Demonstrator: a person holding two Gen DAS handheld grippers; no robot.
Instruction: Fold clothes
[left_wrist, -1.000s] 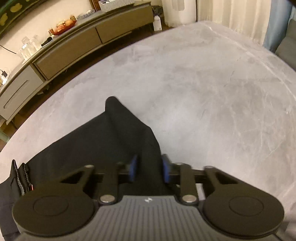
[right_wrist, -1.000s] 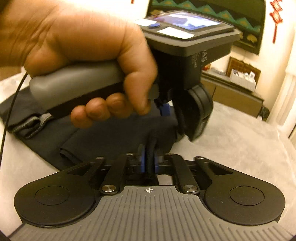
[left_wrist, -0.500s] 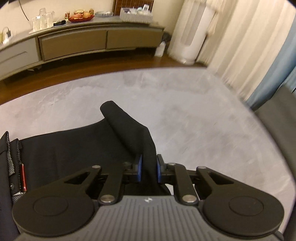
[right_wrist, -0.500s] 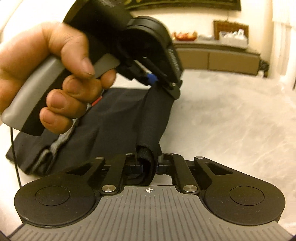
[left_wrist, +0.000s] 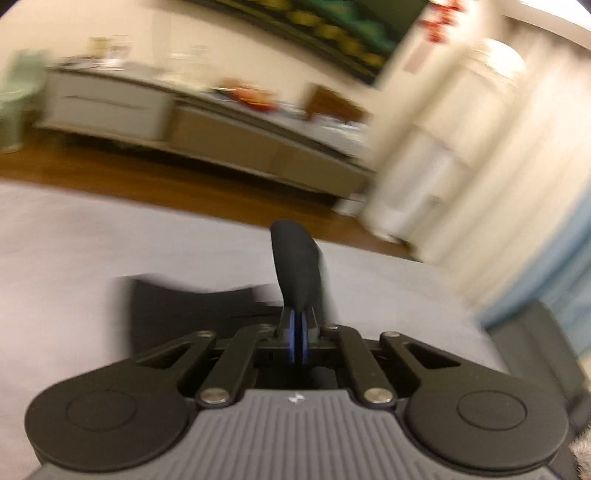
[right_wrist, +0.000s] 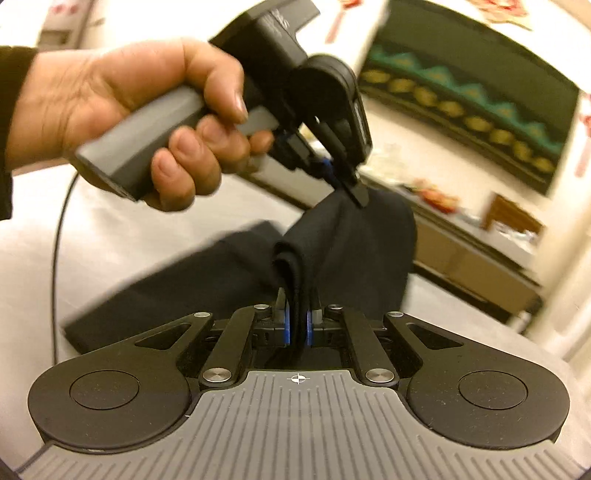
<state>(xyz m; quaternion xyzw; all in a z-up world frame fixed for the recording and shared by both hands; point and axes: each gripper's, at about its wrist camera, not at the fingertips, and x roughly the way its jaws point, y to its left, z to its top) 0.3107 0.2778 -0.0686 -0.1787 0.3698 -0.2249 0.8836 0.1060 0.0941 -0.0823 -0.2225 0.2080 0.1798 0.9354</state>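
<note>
Your left gripper (left_wrist: 297, 334) hides the cloth's (left_wrist: 295, 266) pinched edge; the sideboard (left_wrist: 207, 129) beyond it is smeared, its clutter unreadable.

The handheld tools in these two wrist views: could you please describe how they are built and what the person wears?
Each tool has black linkage arms with silver pivot bolts, blue pads, round black discs either side and a ribbed grey body. The left tool has a grey handle and black housing; a thin black cable hangs below the hand, at a dark sleeve.

You face a long low sideboard (left_wrist: 221, 136) against a cream wall (left_wrist: 155, 40), a dark patterned hanging (right_wrist: 472, 107) above it, brown wooden floor (left_wrist: 122, 181) below, pale curtains (left_wrist: 491, 155) at right, under warm light.
</note>
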